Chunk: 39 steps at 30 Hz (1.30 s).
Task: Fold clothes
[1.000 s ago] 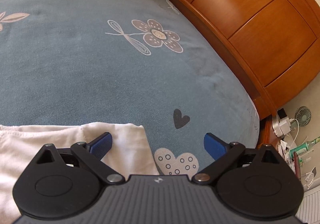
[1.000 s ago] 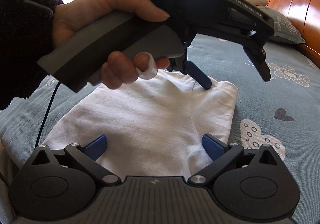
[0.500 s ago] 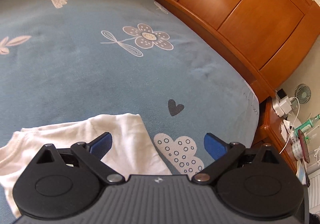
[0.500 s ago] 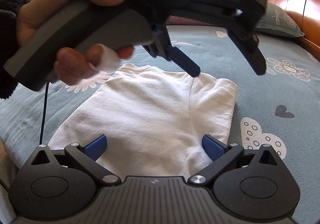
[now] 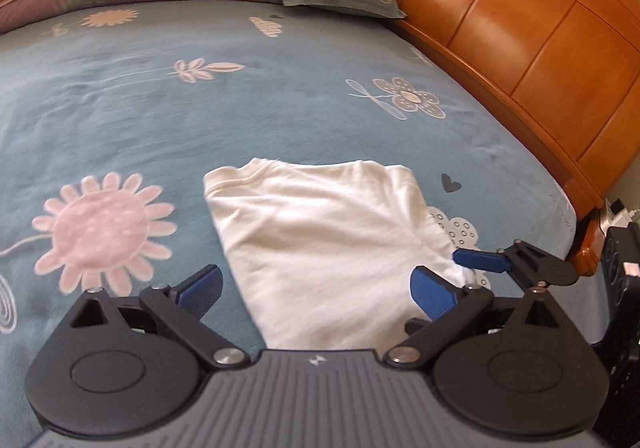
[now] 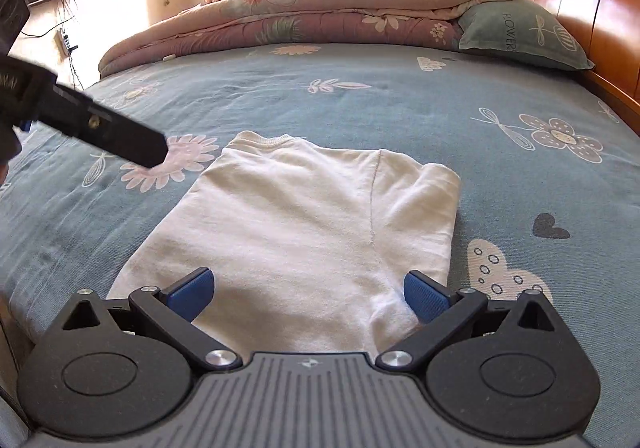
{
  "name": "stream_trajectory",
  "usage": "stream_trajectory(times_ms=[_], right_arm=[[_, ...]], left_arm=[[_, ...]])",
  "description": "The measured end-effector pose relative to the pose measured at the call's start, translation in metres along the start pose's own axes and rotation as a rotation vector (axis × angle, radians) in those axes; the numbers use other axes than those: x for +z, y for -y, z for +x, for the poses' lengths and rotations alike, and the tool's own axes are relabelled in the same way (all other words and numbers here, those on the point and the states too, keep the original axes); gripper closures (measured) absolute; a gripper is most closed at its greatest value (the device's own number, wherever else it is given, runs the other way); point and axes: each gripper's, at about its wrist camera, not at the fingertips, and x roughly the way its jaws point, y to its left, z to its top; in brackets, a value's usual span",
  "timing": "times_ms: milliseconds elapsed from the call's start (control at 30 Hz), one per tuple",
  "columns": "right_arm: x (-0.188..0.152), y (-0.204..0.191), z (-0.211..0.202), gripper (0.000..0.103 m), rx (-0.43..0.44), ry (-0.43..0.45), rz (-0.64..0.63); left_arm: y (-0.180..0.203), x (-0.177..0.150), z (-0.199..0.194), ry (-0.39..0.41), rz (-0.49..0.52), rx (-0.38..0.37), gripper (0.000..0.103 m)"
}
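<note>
Lying flat on the blue flower-printed bedspread [image 6: 360,104], the white cotton T-shirt [image 6: 296,232] is already narrowed into a long panel, collar toward the far end and one sleeve side doubled over along its right edge. Both tools are empty. The left gripper [image 5: 316,288] hovers over the near end of the shirt with its blue-padded jaws spread wide, the left pad above bare bedspread and the right pad above the cloth. The right gripper [image 6: 306,290] has its jaws equally wide apart, both pads over the shirt's near hem; in the left wrist view one of its blue pads lies close to the cloth at the near right corner, though actual contact cannot be told.

By the look of it, the lengthwise folds are done and the crosswise fold is the step in hand. The next move probably calls for each gripper to drop to a near corner of the hem, pinch all layers together, then lift and carry that end toward the collar, keeping the two corners level so the stacked layers do not slide apart.
</note>
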Motion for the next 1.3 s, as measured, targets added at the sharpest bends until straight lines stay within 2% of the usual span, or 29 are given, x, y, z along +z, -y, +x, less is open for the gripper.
stream_trajectory(times_ms=[200,400,633,767,933,1067,1200,1233,1267,1300], right_arm=[[-0.008,-0.005,-0.003,0.000,0.047,-0.053,0.051],[-0.023,-0.006,-0.005,0.000,0.080,-0.110,0.108],[-0.014,0.003,-0.022,0.000,0.081,-0.021,0.166],[-0.018,0.012,-0.012,0.000,0.081,-0.085,0.191],[-0.026,0.016,-0.038,0.000,0.031,-0.052,0.179],[-0.020,0.018,-0.043,0.000,0.112,0.001,0.246],[-0.016,0.005,-0.021,0.000,0.147,-0.014,0.256],[-0.016,0.002,-0.016,0.000,0.135,-0.017,0.257],[-0.019,0.002,-0.016,0.000,0.021,-0.015,0.251],[-0.022,0.006,-0.019,0.000,-0.040,-0.013,0.252]], left_arm=[[-0.022,-0.029,-0.003,0.025,-0.128,-0.007,0.003],[-0.027,-0.043,-0.001,0.025,-0.169,-0.042,0.003],[-0.028,-0.044,0.004,0.034,-0.183,-0.072,0.003],[-0.030,-0.046,0.004,0.033,-0.202,-0.079,0.003],[-0.035,-0.049,0.002,0.023,-0.218,-0.065,0.003],[-0.030,-0.047,0.003,0.025,-0.219,-0.048,0.003],[-0.021,-0.045,0.000,0.037,-0.212,-0.054,0.003],[-0.019,-0.045,-0.001,0.036,-0.206,-0.048,0.003],[-0.017,-0.046,-0.003,0.036,-0.200,-0.042,0.003],[-0.016,-0.046,-0.005,0.035,-0.194,-0.036,0.003]])
